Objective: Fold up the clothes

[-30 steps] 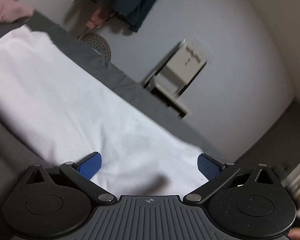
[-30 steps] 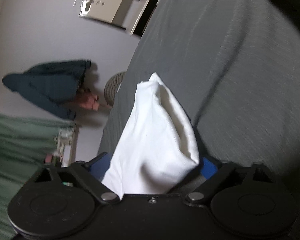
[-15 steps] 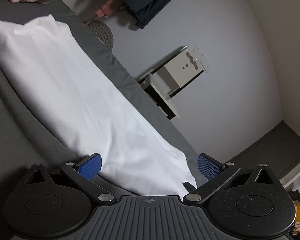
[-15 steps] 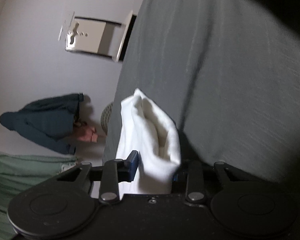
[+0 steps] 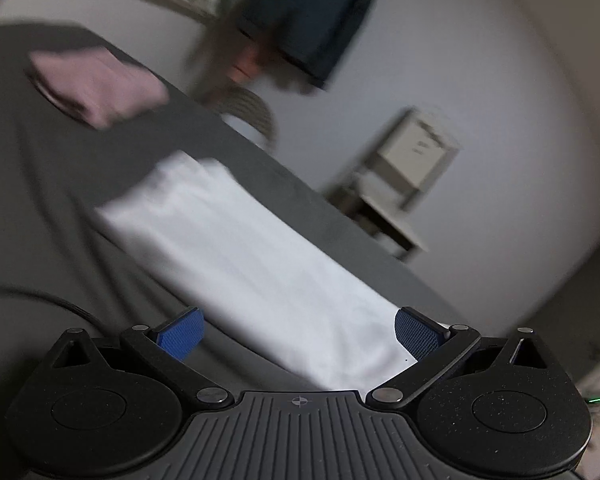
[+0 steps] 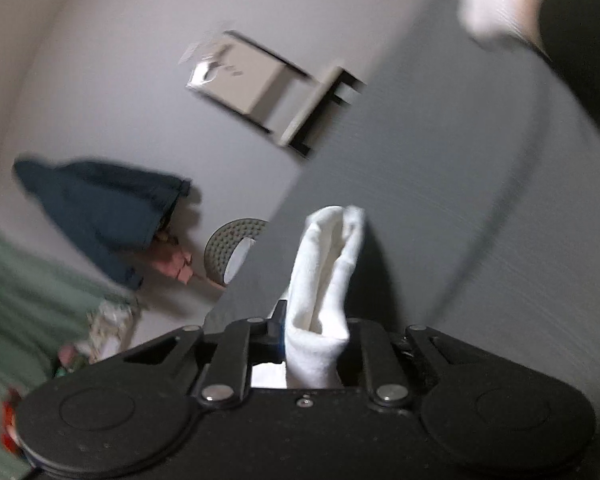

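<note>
Between the fingers of the right gripper (image 6: 314, 340) a bunched fold of the white garment (image 6: 324, 280) stands pinched, the jaws drawn nearly together on it; the right-hand pad is hidden behind the cloth, and only a sliver of the blue left pad (image 6: 280, 330) shows. Ahead of that gripper spreads the grey bed cover (image 6: 460, 200), and at the upper right edge a blurred white scrap is cut off by the frame. Both views are smeared by motion, so fine detail is lost. The left gripper (image 5: 298, 334) is spread wide and holds nothing; the garment (image 5: 260, 264) lies flat as a long band running forward from between its blue pads (image 5: 180, 336), over the cover. Farther ahead to the left sits a pink garment (image 5: 100, 88). Beyond the bed edge, a dark blue garment (image 5: 312, 20) hangs on the wall and a pale chair (image 5: 404, 176) stands, both hazy.
</note>
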